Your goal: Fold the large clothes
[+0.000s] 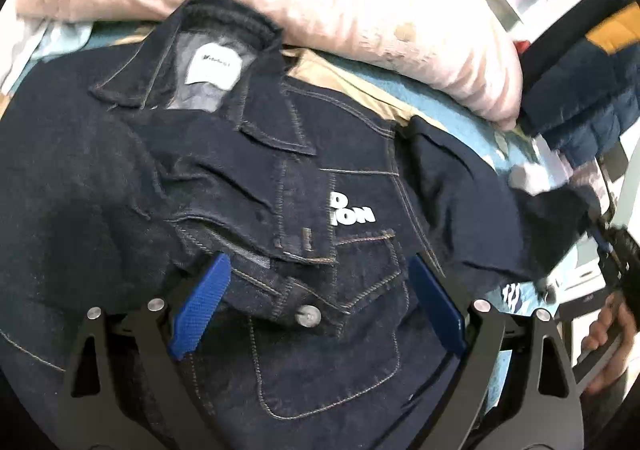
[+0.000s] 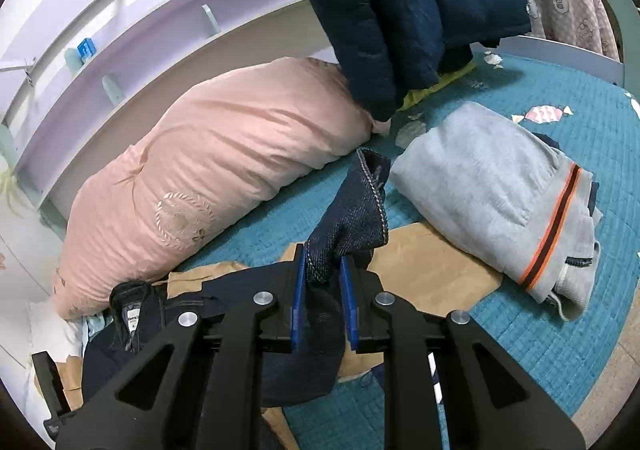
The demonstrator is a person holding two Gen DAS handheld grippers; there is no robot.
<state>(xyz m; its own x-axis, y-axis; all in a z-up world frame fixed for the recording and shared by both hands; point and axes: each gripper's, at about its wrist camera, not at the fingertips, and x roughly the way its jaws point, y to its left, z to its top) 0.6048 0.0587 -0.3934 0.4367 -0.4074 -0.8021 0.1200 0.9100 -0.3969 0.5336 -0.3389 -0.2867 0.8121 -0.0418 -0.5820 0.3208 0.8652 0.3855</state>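
The bed point(image 2: 540, 330), under a teal quilt, carries a pink pillow point(image 2: 208, 173) and the dark denim jacket point(image 1: 280, 189), spread front-up for folding. A folded grey sweater point(image 2: 492, 185) lies aside, seemingly finished. The right claw point(image 2: 323, 290) pinches a jacket sleeve point(image 2: 352, 209), lifted, probably to fold inward. The left claw point(image 1: 316, 310) hovers wide open above the chest pocket.

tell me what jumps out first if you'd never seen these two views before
A dark denim jacket fills the left wrist view, spread collar-up on the teal bedspread, with the open left gripper over its front. In the right wrist view, the right gripper is shut on a sleeve cuff of that jacket. Behind lies a big pink pillow, with a folded grey sweater to the right.
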